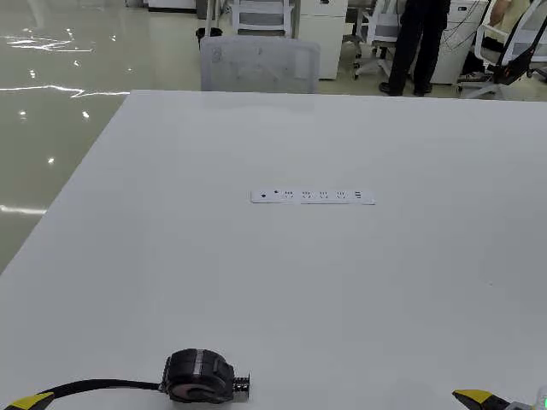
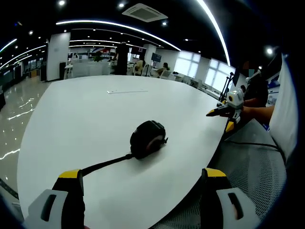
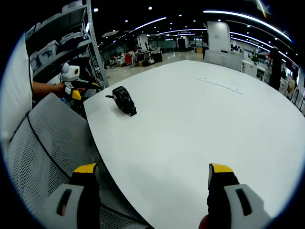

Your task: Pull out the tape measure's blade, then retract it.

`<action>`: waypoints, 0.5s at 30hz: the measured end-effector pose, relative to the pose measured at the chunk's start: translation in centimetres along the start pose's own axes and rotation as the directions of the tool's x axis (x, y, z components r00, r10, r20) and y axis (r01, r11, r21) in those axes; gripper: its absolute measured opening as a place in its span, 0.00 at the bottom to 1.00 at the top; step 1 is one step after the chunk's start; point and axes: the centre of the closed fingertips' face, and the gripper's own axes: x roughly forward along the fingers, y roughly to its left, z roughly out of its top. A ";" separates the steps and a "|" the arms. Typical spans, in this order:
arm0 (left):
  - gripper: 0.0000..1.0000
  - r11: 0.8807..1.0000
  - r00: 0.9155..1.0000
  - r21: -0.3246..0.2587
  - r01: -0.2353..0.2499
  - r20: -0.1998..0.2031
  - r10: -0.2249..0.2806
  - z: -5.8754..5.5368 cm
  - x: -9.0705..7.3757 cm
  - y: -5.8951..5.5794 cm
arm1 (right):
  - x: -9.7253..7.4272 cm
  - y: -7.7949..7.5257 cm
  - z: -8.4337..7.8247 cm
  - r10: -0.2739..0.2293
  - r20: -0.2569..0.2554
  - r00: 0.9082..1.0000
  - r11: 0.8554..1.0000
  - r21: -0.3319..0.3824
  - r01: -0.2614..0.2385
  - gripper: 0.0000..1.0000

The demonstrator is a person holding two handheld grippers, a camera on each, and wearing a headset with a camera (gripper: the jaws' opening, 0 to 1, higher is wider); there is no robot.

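Both wide open and empty, left gripper point(image 2: 143, 174) should clamp the black round plastic tape measure point(image 1: 199, 377), right gripper point(image 3: 152, 168) pinching its blade hook point(image 1: 244, 384) at 3 o'clock.

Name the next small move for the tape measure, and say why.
Probably bring the left gripper in to steady the tape measure: it lies untouched near the table edge, blade in, with both grippers open and apart from it, the right gripper farther off.
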 end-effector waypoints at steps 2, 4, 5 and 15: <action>1.00 1.000 1.000 0.009 0.002 0.000 -0.002 0.2 0.0 0.1 | 0.1 -0.1 0.0 0.001 0.002 1.000 1.000 0.002 -0.001 0.96; 1.00 1.000 1.000 0.014 0.006 0.000 -0.006 0.3 0.1 0.1 | 0.2 -0.1 0.0 0.003 0.002 1.000 1.000 0.000 -0.003 0.96; 1.00 1.000 1.000 0.017 0.007 0.001 -0.007 0.4 0.2 0.1 | 0.3 0.0 0.1 0.005 0.004 1.000 1.000 0.000 -0.005 0.96; 1.00 0.997 0.998 0.060 0.055 0.004 -0.055 1.1 0.9 -0.6 | 0.9 0.3 0.8 0.027 0.009 1.000 0.999 -0.021 -0.026 0.92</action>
